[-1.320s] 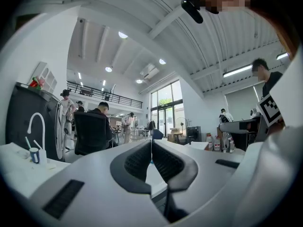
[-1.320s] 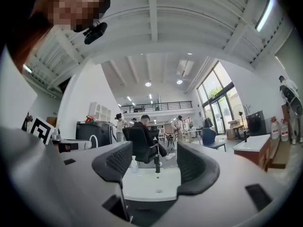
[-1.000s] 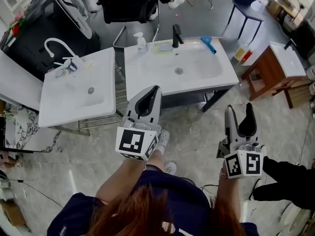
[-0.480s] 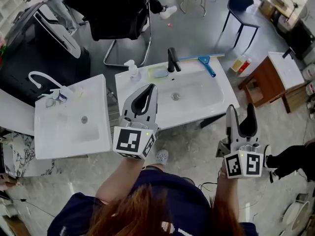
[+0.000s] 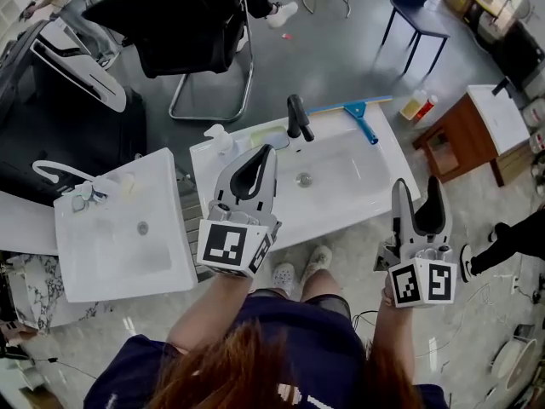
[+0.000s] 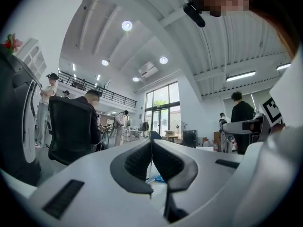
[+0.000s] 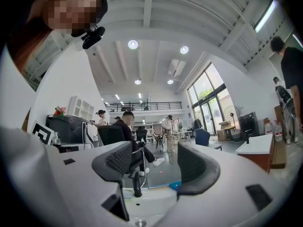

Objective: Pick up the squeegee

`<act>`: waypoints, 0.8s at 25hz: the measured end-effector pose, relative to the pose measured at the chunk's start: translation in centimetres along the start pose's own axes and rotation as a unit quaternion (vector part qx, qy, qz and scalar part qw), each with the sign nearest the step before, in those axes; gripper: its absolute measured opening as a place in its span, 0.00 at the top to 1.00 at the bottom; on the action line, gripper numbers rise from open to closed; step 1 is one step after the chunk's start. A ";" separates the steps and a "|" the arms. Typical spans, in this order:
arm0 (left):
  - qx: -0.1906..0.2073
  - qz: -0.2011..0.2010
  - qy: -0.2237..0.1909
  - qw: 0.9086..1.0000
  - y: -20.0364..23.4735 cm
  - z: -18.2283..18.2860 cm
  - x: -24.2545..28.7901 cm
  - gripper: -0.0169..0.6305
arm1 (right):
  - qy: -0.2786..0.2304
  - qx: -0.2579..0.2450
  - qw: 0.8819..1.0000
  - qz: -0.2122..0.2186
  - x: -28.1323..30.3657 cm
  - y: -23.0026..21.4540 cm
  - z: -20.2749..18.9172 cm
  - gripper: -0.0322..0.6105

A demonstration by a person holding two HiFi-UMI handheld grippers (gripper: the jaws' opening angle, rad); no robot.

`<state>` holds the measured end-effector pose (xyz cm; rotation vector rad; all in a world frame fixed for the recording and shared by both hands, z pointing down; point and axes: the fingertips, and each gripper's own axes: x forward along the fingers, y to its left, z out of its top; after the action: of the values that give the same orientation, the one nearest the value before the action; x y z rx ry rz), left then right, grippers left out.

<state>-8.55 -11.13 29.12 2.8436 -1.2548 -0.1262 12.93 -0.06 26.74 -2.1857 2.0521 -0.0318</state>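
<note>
**Blue-handled squeegee** (image 5: 364, 124): it lies right of centre in the upper part of the head view, at the far right corner of the white rectangular washbasin (image 5: 358, 186). Its long blade runs along the back rim, and its handle slants down and to the right over the ledge. In the right gripper view we see a blue part of it low in the gap between the jaws (well beyond them, not touched).

**Black tap** (image 5: 296, 116): stands on the rim to the left of the squeegee.

**Right gripper** (image 5: 417, 186): at lower right, jaws apart and holding nothing.

**Left gripper** (image 5: 266, 153): at centre, overlapping the basin's near left part, jaws pressed together on nothing.

We place both grippers well apart from the squeegee.

**Second white basin** (image 5: 119, 245): sits at the left of the frame.
</note>
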 end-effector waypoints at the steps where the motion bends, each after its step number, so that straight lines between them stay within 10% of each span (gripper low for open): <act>1: -0.001 0.002 0.003 1.000 0.2 -0.3 0.6 0.94 | 0.003 0.002 1.000 -0.001 0.7 -0.4 -0.4 0.48; 20: -0.007 0.132 -0.010 0.991 3.9 -1.7 17.1 0.94 | 0.029 0.011 0.990 0.139 22.7 -9.3 -2.2 0.48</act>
<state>0.21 -26.41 29.96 2.6390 -1.6109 -0.1561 23.42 -22.32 28.10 -1.8867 2.3561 -0.0874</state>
